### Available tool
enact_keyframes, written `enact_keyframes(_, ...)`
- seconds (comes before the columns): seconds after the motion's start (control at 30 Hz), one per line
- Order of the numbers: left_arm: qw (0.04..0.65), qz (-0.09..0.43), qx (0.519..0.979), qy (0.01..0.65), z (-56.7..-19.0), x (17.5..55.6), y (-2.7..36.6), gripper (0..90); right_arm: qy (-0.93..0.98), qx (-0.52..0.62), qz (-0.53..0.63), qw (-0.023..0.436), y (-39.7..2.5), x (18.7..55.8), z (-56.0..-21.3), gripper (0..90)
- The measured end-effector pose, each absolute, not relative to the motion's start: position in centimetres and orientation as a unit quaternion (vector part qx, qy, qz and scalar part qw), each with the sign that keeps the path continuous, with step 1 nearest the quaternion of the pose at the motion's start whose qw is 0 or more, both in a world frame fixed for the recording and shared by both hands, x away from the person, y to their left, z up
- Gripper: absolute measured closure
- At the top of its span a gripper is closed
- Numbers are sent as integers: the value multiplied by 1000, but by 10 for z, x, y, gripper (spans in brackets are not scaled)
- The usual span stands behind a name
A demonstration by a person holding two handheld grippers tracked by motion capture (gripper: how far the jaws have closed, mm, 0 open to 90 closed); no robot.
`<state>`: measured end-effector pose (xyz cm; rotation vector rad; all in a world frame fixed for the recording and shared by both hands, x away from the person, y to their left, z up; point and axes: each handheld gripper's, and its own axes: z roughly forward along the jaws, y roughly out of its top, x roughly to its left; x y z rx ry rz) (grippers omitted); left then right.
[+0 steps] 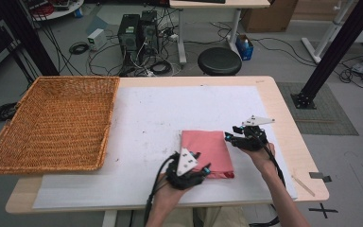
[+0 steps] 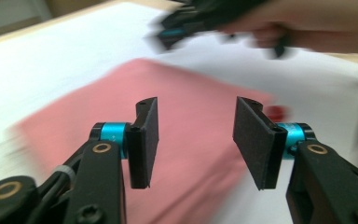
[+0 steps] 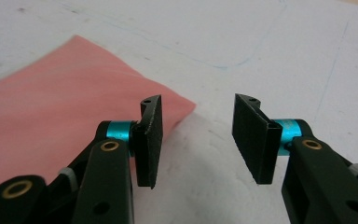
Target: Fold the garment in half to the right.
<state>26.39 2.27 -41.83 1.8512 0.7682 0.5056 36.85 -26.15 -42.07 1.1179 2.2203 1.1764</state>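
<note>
A folded pink cloth lies flat on the white sheet covering the desk, between the two tongs. The left tongs sit at the cloth's near corner, jaws standing wide with nothing between them; in the left gripper view the cloth spreads out just beyond and below the pads. The right tongs hover just beside the cloth's far right edge, jaws likewise wide and empty; the right gripper view puts a cloth corner to the left of the left-hand pad, with bare sheet between the jaws. Judging from this, the cloth looks already folded and the step in hand is taking hold of it, probably to fold it again or carry it to the wicker basket, which stands well apart, off to the left of the left tongs. The next move would call for each pair to drop to an edge and close on all layers together, so the fold does not slip open. No brand, label or legible writing can be made out anywhere.
</note>
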Motion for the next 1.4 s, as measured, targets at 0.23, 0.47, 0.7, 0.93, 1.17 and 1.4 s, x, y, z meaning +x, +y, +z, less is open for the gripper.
enact_keyframes(0.23,490,195,764,372,-432,276,47,711,807,365,426,181,-254,325,-424,510)
enact_keyframes(0.47,424,201,816,338,-444,267,37,722,826,360,398,173,-256,303,-445,504)
enact_keyframes(0.7,459,195,787,364,-441,268,51,518,823,367,400,169,-267,298,-447,458)
enact_keyframes(0.93,480,212,752,400,-429,282,73,344,812,387,404,166,-270,304,-440,278)
enact_keyframes(1.17,477,232,749,397,-414,297,83,292,799,390,408,209,-268,299,-431,218)
enact_keyframes(1.4,475,243,746,398,-407,305,88,292,790,387,418,225,-272,297,-424,218)
